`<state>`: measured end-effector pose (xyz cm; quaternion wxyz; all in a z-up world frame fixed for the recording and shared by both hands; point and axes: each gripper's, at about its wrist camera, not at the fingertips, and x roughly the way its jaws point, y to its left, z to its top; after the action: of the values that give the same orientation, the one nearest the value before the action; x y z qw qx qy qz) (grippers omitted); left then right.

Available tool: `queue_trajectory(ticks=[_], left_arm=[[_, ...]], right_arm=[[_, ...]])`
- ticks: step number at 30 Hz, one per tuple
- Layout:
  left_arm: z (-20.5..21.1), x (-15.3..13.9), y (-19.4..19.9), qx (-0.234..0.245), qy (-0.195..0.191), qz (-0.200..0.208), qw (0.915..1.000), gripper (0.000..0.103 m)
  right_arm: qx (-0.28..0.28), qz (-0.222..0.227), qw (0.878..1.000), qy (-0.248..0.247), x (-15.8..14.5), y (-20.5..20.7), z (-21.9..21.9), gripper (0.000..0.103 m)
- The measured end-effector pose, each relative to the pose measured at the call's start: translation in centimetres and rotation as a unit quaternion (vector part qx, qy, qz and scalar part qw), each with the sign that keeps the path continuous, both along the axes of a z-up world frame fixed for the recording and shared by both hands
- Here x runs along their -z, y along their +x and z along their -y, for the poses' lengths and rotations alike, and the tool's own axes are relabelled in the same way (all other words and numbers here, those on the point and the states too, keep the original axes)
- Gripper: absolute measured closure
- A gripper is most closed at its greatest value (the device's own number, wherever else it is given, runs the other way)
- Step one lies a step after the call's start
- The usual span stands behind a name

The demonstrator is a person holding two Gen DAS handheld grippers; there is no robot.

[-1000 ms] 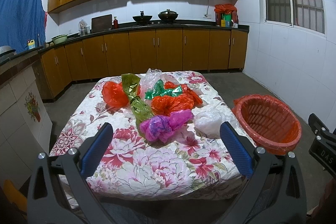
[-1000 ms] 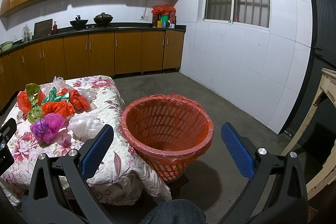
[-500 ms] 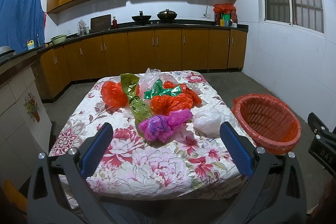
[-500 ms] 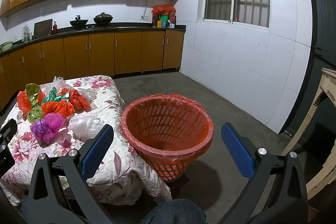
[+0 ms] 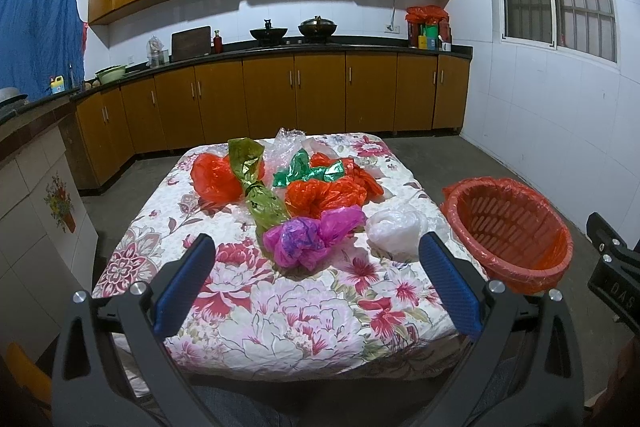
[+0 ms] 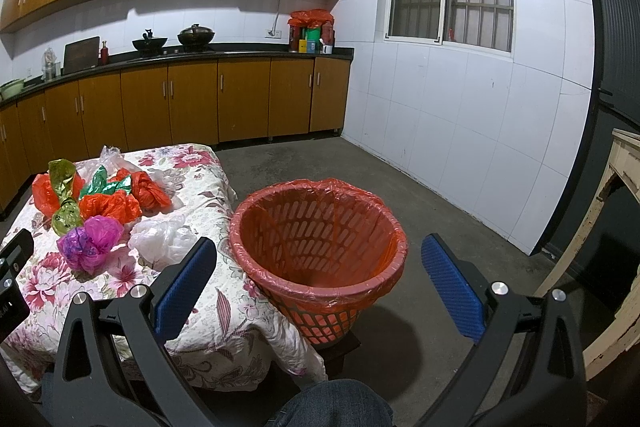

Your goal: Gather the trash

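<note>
Holding steady as before, left gripper (image 5: 316, 277) and right gripper (image 6: 318, 277) jaws wide, bags (image 5: 312, 237) unmoved

We count on the counter (image 5: 256, 311): 3 orange bags (image 5: 214, 177), 1 olive-green (image 5: 260, 197), 1 green (image 5: 308, 173), 1 magenta (image 5: 310, 233), 1 white (image 5: 396, 229), 1 clear at 12 o'clock (image 5: 284, 147). Plus 1 lined basket (image 6: 320, 247) at 3 o'clock.

Crumpled plastic bags (image 5: 316, 195), red, green, magenta and white, are lying heaped on the floral tablecloth (image 5: 280, 311); lined orange basket (image 5: 508, 227) is standing upright at their 3 o'clock.
</note>
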<state>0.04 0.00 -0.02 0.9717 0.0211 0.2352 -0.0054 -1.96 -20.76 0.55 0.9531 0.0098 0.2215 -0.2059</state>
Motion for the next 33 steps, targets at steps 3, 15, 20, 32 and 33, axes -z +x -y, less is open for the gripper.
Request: queue_trajectory(ticks=[3,15,20,32,33], left_arm=[[0.0,0.0,0.0,0.000,0.000,0.000,1.0000,0.004],[0.0,0.0,0.0,0.000,0.000,-0.001,1.0000,0.004],[-0.1,0.1,0.1,-0.004,0.001,-0.002,1.0000,0.004],[-5.3,2.7,3.1,-0.062,-0.014,-0.040,0.9972,0.004],[-6.0,3.1,3.4,-0.067,-0.017,-0.045,0.9966,0.004]], right_arm=[[0.000,0.000,1.000,0.000,0.0,0.0,0.0,0.002],[0.000,0.000,1.000,0.000,0.0,0.0,0.1,0.002],[-0.002,0.001,1.000,0.002,0.0,0.1,0.2,0.002],[-0.075,-0.001,0.996,0.043,0.8,3.7,-1.1,0.002],[-0.086,-0.004,0.995,0.049,1.0,4.3,-1.4,0.002]])
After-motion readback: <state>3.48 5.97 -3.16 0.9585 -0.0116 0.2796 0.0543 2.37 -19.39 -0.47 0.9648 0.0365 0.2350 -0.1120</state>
